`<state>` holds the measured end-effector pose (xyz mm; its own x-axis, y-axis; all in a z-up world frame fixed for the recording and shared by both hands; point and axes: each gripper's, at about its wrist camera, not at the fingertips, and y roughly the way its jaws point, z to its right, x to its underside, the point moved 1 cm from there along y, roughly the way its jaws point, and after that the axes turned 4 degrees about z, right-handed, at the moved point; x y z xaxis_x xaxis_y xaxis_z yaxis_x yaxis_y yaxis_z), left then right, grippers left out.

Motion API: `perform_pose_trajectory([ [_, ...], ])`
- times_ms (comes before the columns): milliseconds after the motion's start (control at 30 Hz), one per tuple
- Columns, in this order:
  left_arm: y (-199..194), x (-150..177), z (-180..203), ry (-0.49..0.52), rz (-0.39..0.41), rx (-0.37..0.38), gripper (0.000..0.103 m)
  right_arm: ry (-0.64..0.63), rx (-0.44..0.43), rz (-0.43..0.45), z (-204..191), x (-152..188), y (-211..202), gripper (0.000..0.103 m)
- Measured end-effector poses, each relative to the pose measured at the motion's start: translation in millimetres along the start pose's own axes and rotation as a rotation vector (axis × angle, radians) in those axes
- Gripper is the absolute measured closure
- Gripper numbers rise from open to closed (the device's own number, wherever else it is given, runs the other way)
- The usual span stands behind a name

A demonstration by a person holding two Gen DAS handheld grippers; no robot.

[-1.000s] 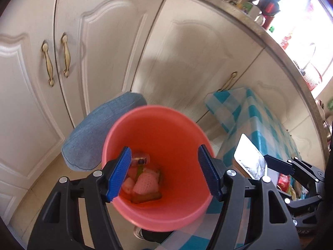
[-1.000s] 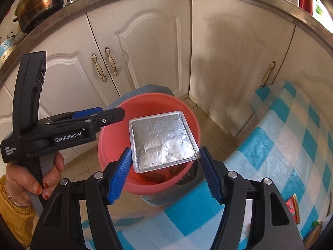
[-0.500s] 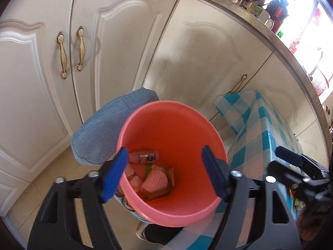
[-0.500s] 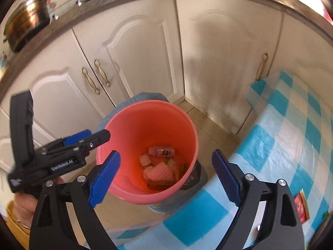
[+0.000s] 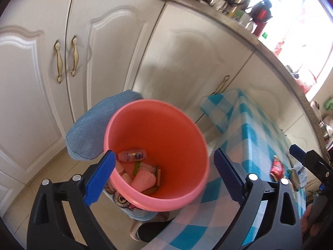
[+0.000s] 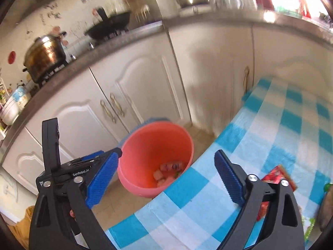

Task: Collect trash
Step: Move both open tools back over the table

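I am holding my right tongs wide apart with nothing between the blue pads, poised over the near edge of the checked surface. My left tongs are gaping just as wide and gripping nothing, looking down into the pink bucket. The bucket is standing on the floor just beside the surface's edge, and in its bottom I am seeing a small pink bottle, a pink foam piece and other scraps I cannot name.

Trash is lying on the surface to my right: a red wrapper just beyond my right pad, and past it some greenish bits too blurred to identify.

I am judging the red wrapper to be the next thing to collect. It is looking thin and flat, so my pads may be skidding over it, or pinching the cloth with it and dragging the cloth toward the edge. The bucket is sitting low beside the edge, so a release made too soon may be dropping trash on the floor. Farther off, a blue cushion is resting behind the bucket against white cabinets
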<state>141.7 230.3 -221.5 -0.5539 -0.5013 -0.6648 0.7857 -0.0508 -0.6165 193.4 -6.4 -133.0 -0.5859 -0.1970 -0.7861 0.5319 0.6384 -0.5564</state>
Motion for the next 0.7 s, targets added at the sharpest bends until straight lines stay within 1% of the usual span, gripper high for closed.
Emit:
perform_pose_trajectory([
  [67,-8.5,-0.3,8.3,0.018,0.023,0.022,0.007,-0.012,0.005,0.045,-0.5,1.2,-13.5,0.005],
  [200,-23.6,1.0,27.6,0.068,0.062,0.059,0.007,-0.053,0.056,0.108,1.0,4.4,-39.4,0.005],
  [300,-33.9,4.0,40.1,0.091,0.092,0.081,0.007,-0.066,0.105,0.129,7.5,7.4,-54.3,0.005],
  [367,-39.1,7.1,46.3,0.080,0.104,0.109,0.007,-0.054,0.131,0.140,14.7,10.3,-63.4,0.005],
  [467,-44.4,11.2,54.2,0.066,0.113,0.116,0.007,-0.042,0.159,0.163,22.8,16.2,-77.7,0.005],
  [567,-51.3,15.7,67.3,0.110,0.134,0.106,0.007,-0.042,0.205,0.182,30.6,24.3,-94.8,0.005],
  [700,-60.8,20.4,87.7,0.174,0.148,0.123,0.007,0.005,0.234,0.190,47.7,38.5,-114.3,0.005],
])
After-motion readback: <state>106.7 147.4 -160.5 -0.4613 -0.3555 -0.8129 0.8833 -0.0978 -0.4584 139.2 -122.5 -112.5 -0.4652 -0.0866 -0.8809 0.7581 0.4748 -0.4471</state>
